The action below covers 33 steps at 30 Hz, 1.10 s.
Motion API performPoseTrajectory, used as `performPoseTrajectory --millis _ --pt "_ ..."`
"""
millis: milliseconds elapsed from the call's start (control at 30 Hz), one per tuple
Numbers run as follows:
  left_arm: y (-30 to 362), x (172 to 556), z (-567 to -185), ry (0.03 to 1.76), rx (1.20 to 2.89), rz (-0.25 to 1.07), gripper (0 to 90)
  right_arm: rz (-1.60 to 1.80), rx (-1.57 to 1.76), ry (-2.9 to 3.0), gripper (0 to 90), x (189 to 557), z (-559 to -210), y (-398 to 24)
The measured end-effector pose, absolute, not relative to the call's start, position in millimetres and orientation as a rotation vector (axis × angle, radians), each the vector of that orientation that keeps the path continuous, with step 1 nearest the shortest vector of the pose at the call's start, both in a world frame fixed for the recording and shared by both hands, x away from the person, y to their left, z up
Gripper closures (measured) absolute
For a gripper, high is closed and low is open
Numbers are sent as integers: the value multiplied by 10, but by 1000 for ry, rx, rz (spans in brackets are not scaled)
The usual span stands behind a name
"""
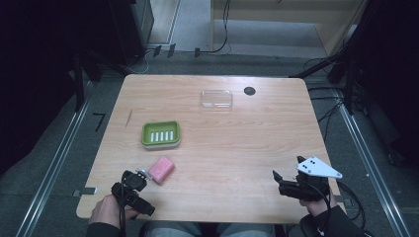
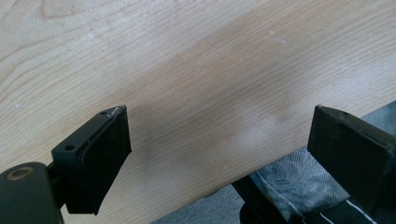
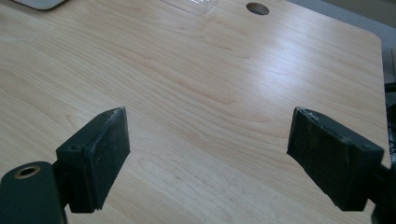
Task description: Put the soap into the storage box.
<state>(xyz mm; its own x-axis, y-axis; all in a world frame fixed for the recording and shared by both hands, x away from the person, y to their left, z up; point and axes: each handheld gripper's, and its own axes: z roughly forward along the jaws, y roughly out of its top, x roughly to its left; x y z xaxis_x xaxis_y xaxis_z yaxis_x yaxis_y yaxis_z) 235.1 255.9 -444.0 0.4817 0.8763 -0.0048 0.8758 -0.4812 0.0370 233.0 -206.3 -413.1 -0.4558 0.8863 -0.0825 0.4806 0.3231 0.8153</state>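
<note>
Pink soap [image 1: 161, 170], a small rounded bar lying flat and turned a little askew, sits on the near left part of the wooden table [image 1: 247, 143]. Just beyond it, farther from the person, is a green soap dish [image 1: 161, 134] with a pale slotted insert, and well off toward the far edge lies a clear plastic lid [image 1: 216, 98] beside a dark round hole [image 1: 249, 91] in the tabletop. The left gripper [image 1: 141, 173] is held low at the near left corner, its tip just beside the soap's near left end; whether it touches I cannot tell from above. Its own view shows the jaws spread wide over bare wood at the table's edge, with nothing between them. The right gripper [image 1: 286, 174] rests at the near right corner, well apart from the soap, jaws likewise parted wide and empty, a grey three-cornered plate [image 1: 317, 167] on top.
</note>
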Motion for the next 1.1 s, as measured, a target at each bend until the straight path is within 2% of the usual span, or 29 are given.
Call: performPoseTrajectory --millis 700,1100 --pt "2586 2384 -4424 1594 2667 -39 69 1009 1202 2064 138 2331 -4129 -2060" --pt "2490 2606 -4308 1531 2652 6 69 1004 1200 2069 138 2336 -4132 -2051"
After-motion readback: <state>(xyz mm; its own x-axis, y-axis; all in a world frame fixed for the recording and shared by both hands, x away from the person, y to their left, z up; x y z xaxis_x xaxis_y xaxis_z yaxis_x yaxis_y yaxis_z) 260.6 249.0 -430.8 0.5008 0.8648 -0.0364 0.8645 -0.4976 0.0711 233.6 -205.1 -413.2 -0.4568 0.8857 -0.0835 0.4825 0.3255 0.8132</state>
